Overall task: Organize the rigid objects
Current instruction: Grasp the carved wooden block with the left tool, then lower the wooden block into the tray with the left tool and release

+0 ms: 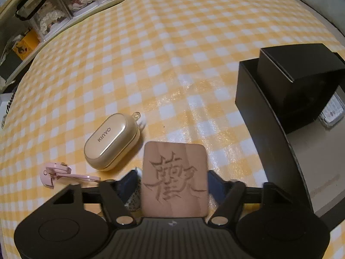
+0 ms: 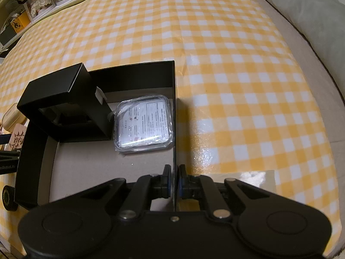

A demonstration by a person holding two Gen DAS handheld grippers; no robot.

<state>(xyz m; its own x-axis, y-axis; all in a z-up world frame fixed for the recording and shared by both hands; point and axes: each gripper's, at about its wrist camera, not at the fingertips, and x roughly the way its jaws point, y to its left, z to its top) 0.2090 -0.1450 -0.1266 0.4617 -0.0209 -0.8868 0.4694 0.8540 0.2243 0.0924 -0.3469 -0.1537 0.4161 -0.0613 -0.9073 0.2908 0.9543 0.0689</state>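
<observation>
Left gripper (image 1: pixel 174 179) clamps the square carved wooden tile (image 1: pixel 175 178) by its side edges: stiff, light, secure. Right gripper (image 2: pixel 174 185) pinches the black cardboard tray's thin wall (image 2: pixel 174 112).

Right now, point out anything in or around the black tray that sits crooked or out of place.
The small black box stands tilted in the tray, propped over the left wall rather than flat on the floor. The clear plastic case beside it lies flat. The right gripper pinches the tray's right wall.
</observation>
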